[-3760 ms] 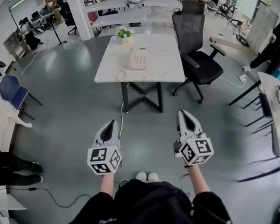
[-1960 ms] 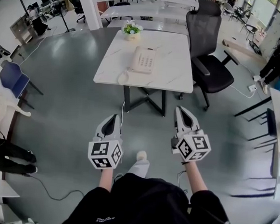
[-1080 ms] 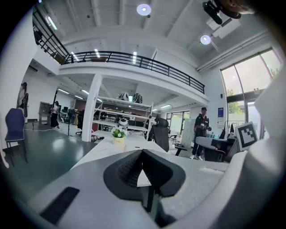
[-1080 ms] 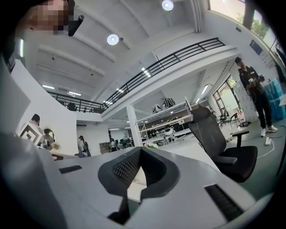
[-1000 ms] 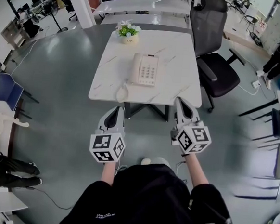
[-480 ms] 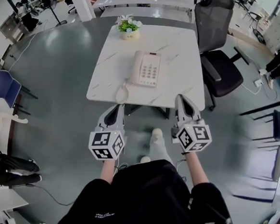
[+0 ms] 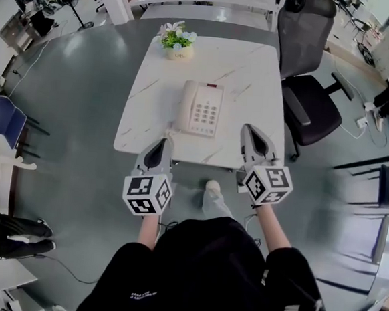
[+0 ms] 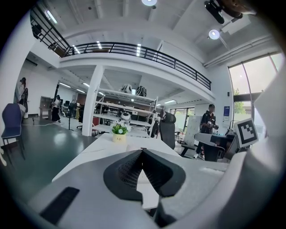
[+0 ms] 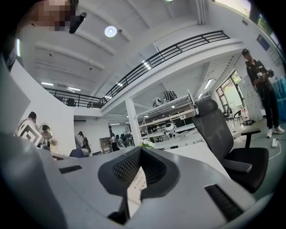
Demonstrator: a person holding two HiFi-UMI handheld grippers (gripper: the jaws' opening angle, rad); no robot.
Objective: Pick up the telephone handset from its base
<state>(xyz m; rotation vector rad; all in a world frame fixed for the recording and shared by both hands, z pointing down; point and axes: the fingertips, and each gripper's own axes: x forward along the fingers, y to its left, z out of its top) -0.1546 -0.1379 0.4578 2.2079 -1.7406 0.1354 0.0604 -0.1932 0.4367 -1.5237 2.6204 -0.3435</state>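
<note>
A cream telephone (image 7: 203, 109) lies on the white marble table (image 7: 245, 68), its handset (image 7: 186, 104) resting in the cradle along its left side. A coiled cord (image 7: 169, 127) runs from it toward the near table edge. My left gripper (image 7: 165, 142) is shut with nothing in it and hovers at the near edge, just left of the cord. My right gripper (image 7: 249, 129) is also shut and empty, over the near right part of the table, to the right of the phone. The left gripper view shows its tips (image 8: 142, 150) meeting, and so does the right gripper view (image 9: 140, 148).
A small potted plant (image 7: 176, 41) stands at the table's far edge. A black mesh office chair (image 7: 313, 94) sits close to the table's right side. A blue chair (image 7: 3, 119) is far left. A person (image 9: 261, 85) stands off to the right.
The table and phone have come much nearer. Both grippers moved forward from over the floor to the table's near edge. Their jaws stayed shut.
</note>
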